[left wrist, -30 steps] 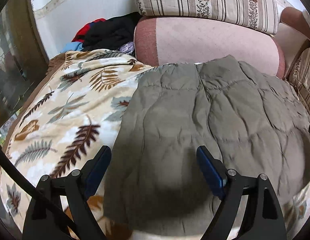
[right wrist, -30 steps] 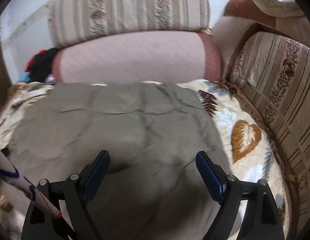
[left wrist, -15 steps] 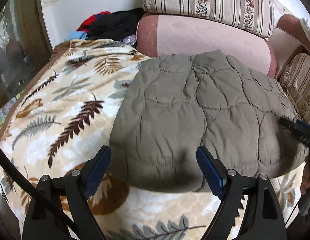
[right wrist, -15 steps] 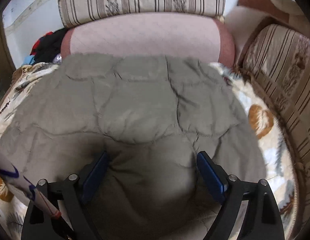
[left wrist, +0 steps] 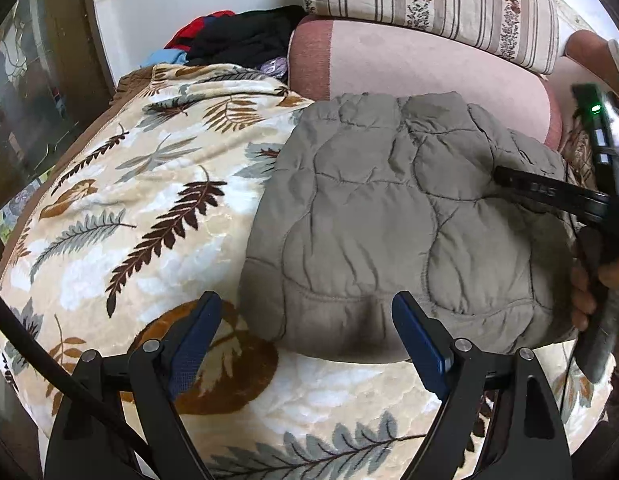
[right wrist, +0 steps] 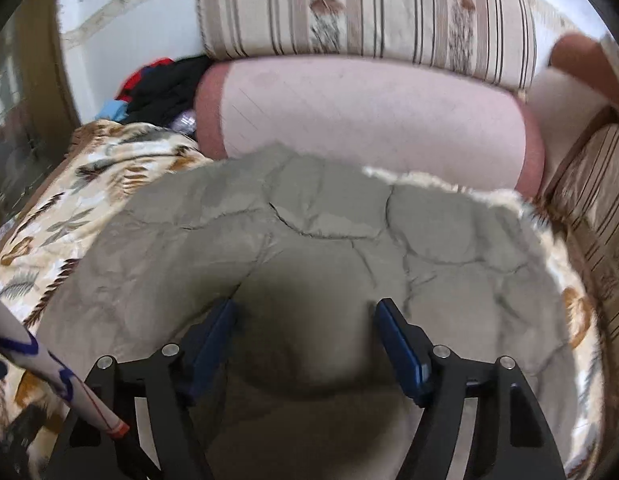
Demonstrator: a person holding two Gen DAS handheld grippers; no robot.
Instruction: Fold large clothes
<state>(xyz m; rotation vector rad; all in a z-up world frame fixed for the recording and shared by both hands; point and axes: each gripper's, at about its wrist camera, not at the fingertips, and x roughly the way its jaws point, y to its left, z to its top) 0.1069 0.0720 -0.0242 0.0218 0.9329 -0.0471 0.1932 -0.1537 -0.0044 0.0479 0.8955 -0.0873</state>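
We see the folded quilted jacket (left wrist: pixel 405 216) on the leaf-print blanket (left wrist: pixel 149 216), just beyond the released left gripper (left wrist: pixel 305 336). The right gripper (right wrist: pixel 305 344) presses its spread, empty jaws into the jacket's padding.

A grey-olive quilted padded jacket (left wrist: pixel 405 216) filled the middle of the frame, one plain colour with curved stitch lines. Under it lay a cream plush blanket printed with brown, rust and grey-blue fern leaves (left wrist: pixel 149 216). Along the top ran a beige cushion with brown stripes and floral bands (left wrist: pixel 429 4), above a pale pink bolster with a darker rose end (left wrist: pixel 409 64). At upper left sat a pile of black, red and light blue clothes (left wrist: pixel 237 40). Both grippers' black frames carried dark blue pads (left wrist: pixel 419 338).
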